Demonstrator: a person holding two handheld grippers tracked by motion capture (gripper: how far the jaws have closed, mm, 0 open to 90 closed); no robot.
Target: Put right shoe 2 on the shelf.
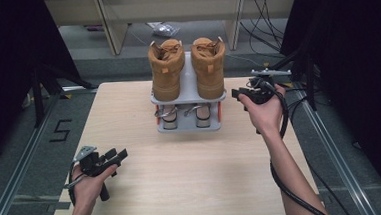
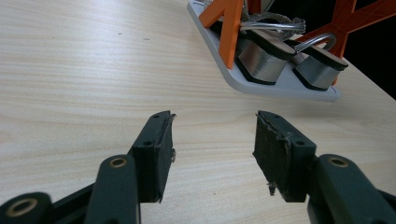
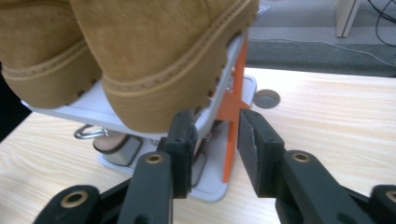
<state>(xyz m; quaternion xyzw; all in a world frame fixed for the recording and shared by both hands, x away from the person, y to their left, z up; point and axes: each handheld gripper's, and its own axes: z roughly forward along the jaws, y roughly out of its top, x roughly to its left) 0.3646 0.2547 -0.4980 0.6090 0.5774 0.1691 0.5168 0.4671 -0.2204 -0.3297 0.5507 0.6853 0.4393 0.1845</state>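
Observation:
Two tan suede boots (image 1: 166, 69) (image 1: 208, 66) stand heels toward me on the top shelf of a small grey rack (image 1: 189, 126) with orange struts. A silver pair of shoes (image 1: 169, 116) sits on its lower tier. My right gripper (image 1: 237, 93) hovers by the rack's right side; in the right gripper view its jaws (image 3: 215, 126) stand apart in front of an orange strut (image 3: 232, 105), under a boot's sole (image 3: 163, 60), gripping nothing. My left gripper (image 1: 118, 154) rests low at the table's front left, open (image 2: 214, 128) over bare wood, facing the silver shoes (image 2: 261, 58).
The wooden table (image 1: 183, 183) has a round hole (image 3: 267, 98) beyond the rack. Beige furniture legs and cables lie on the floor behind. Dark curtains flank both sides, and a "5" mark (image 1: 61, 129) is taped on the floor at left.

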